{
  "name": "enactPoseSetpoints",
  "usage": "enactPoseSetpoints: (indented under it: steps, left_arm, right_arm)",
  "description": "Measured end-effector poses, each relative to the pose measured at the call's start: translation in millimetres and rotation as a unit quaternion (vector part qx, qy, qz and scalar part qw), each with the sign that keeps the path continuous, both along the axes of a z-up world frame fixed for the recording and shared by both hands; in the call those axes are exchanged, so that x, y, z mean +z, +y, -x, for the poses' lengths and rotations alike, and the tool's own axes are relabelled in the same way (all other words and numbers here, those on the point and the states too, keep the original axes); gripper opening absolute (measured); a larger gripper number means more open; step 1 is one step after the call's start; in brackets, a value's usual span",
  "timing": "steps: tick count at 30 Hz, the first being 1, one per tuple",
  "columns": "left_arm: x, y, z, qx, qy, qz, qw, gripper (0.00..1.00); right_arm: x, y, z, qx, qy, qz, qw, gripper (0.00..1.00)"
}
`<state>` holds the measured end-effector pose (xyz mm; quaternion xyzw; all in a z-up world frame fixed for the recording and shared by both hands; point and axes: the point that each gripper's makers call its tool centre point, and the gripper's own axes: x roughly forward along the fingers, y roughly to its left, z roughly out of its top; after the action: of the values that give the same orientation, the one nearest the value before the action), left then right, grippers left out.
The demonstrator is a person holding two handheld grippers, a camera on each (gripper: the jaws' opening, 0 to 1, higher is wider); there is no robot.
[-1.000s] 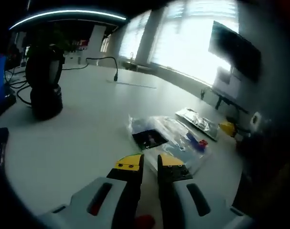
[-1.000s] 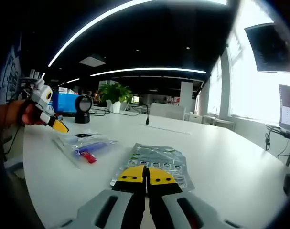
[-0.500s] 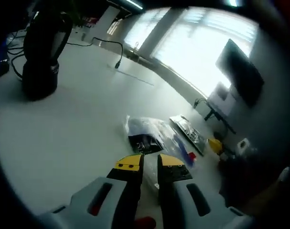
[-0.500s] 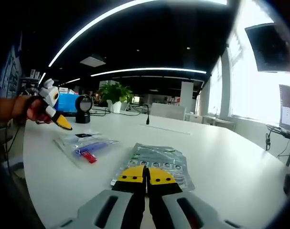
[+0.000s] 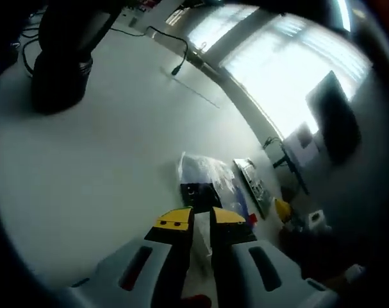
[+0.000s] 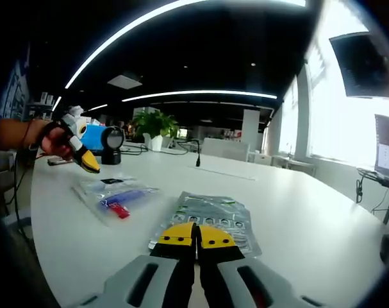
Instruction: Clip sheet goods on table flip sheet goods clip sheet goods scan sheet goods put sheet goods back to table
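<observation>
White office table [image 6: 297, 212] under strip lights | clear packet [image 5: 210, 183] lies flat just ahead of left gripper [image 5: 202, 217], jaws slightly apart, above the table | silver blister sheet [image 6: 210, 215] at right gripper [image 6: 195, 235] tips, jaws together | black scanner [image 5: 63, 54] beyond

White table [image 6: 297, 218] with two clear packets [image 6: 114, 192] [image 6: 210, 215], black scanner [image 5: 59, 64].

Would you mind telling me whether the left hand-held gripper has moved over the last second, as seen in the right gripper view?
Yes. The left hand-held gripper has shifted rightward, toward the black scanner and nearer above the clear packet.
</observation>
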<state>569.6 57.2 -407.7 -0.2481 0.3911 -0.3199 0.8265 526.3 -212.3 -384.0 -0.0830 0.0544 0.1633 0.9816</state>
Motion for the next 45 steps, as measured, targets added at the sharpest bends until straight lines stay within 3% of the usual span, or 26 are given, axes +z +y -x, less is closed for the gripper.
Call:
enactPoseSetpoints:
  steps: [8, 12, 15, 31, 38, 45]
  left_arm:
    - [-1.9, -12.0, 6.4, -0.018, 0.040, -0.017, 0.9989, 0.04]
    - [-7.5, -8.9, 4.9, -0.022, 0.052, -0.039, 0.9977, 0.05]
    - [-9.6, -5.8, 0.6, -0.013, 0.062, -0.037, 0.9973, 0.06]
    - [-14.7, -11.8, 0.2, -0.026, 0.089, -0.098, 0.9909, 0.10]
    - [-15.4, -12.1, -2.8, -0.023, 0.100, -0.092, 0.9905, 0.10]
    - [-18.7, -6.1, -7.0, -0.004, 0.117, -0.060, 0.9913, 0.04]
  right_arm:
    - [0.4, 0.5, 0.2, 0.000, 0.000, -0.001, 1.0000, 0.00]
    - [1.0, 0.5, 0.1, 0.000, 0.000, -0.005, 1.0000, 0.00]
    - [1.3, 1.0, 0.4, 0.002, 0.000, -0.007, 1.0000, 0.00]
    - [0.9, 1.4, 0.6, 0.001, -0.001, -0.005, 1.0000, 0.00]
    - [0.7, -0.1, 0.4, 0.001, -0.003, -0.008, 1.0000, 0.00]
    - [0.5, 0.6, 1.9, 0.002, -0.002, -0.008, 1.0000, 0.00]
